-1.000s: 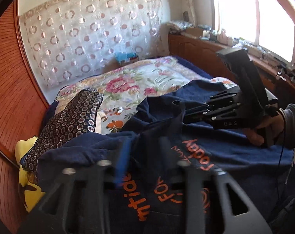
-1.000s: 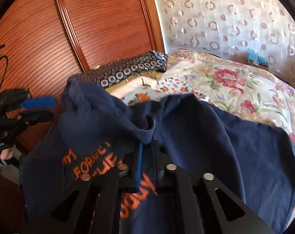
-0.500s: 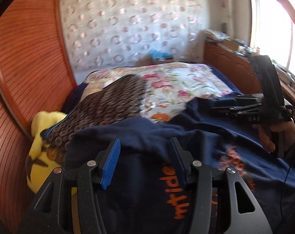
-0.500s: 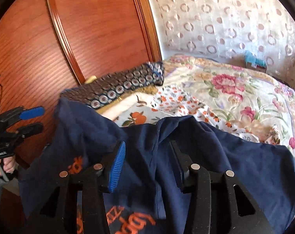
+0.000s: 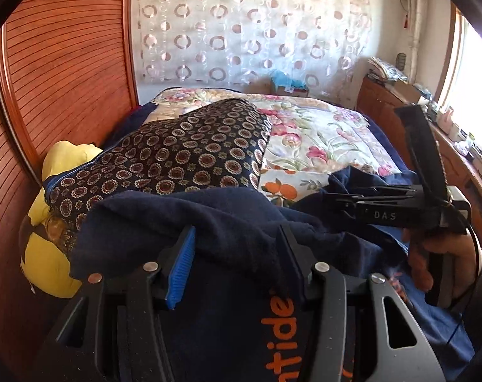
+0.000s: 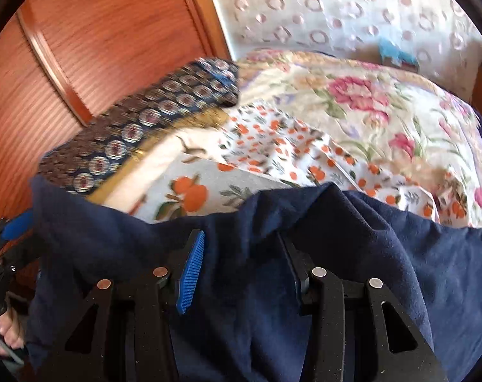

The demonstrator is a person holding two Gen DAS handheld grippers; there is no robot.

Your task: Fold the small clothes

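A navy blue garment (image 5: 228, 222) with orange lettering lies across the near end of the bed, its folded edge bunched toward the patterned pillow. My left gripper (image 5: 236, 232) sits over that edge. Its jaws stand apart and are closing a little, with navy cloth lying between the fingers but not pinched. In the right wrist view the same garment (image 6: 368, 238) spreads below my right gripper (image 6: 241, 237), which is open with cloth under and between its fingers. The right gripper (image 5: 342, 200) also shows at the right of the left wrist view, held by a hand. The left gripper (image 6: 8, 235) peeks in at the left edge.
A dark pillow (image 5: 183, 156) with round motifs lies just beyond the garment, a yellow plush toy (image 5: 49, 248) beside it. An orange-print cloth (image 6: 272, 146) rests on the floral bedspread (image 5: 320, 133). Wooden panelling (image 5: 65, 63) stands on the left, a cluttered wooden cabinet (image 5: 384, 102) on the right.
My right gripper opened and let go of the navy cloth it was pinching. Both grippers sank and shifted along the garment, and the left one rolled, now facing the pillow and wood panel.
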